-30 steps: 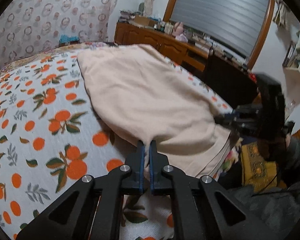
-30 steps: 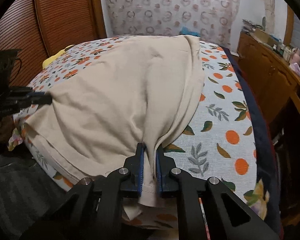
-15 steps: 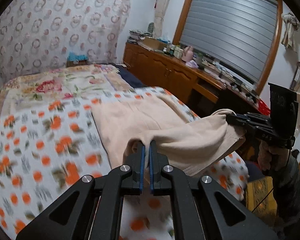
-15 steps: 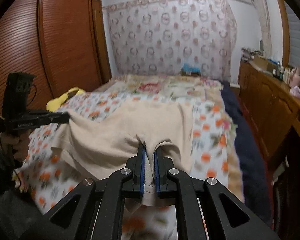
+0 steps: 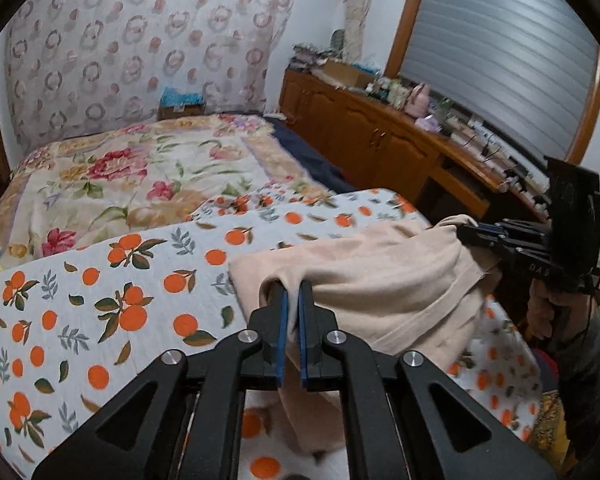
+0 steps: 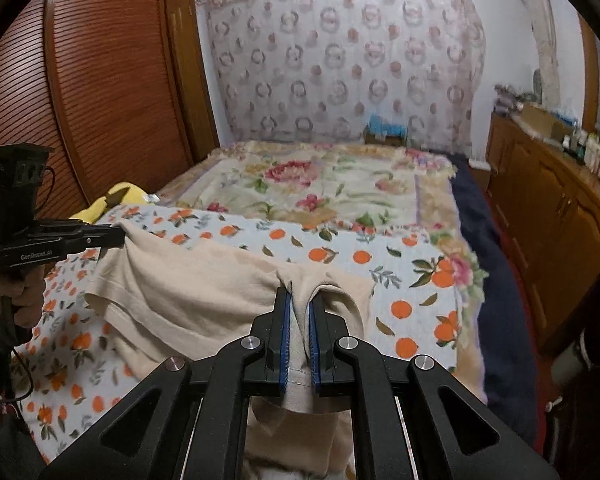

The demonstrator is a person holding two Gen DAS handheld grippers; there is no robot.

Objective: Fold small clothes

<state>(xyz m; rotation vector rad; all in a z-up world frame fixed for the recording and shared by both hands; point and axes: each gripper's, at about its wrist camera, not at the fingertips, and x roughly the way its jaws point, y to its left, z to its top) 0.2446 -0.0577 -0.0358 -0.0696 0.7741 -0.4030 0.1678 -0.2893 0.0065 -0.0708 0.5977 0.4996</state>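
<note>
A beige garment (image 5: 380, 280) hangs lifted above the orange-print sheet (image 5: 100, 300), stretched between both grippers. My left gripper (image 5: 291, 294) is shut on one hem corner of the garment; it also shows in the right wrist view (image 6: 118, 236) at the far left. My right gripper (image 6: 299, 300) is shut on the other corner of the garment (image 6: 188, 292); it shows in the left wrist view (image 5: 466, 234) at the right. The garment's lower part droops below the fingers and doubles over itself.
A floral blanket (image 5: 120, 176) covers the far half of the bed. A wooden dresser (image 5: 380, 148) with clutter runs along the right side. A wooden wardrobe (image 6: 112, 80) stands on the left. A yellow item (image 6: 112, 200) lies at the bed's left edge.
Both grippers rose and moved toward the far side of the bed, lifting the garment's near edge off the sheet and carrying it over the rest of the garment.
</note>
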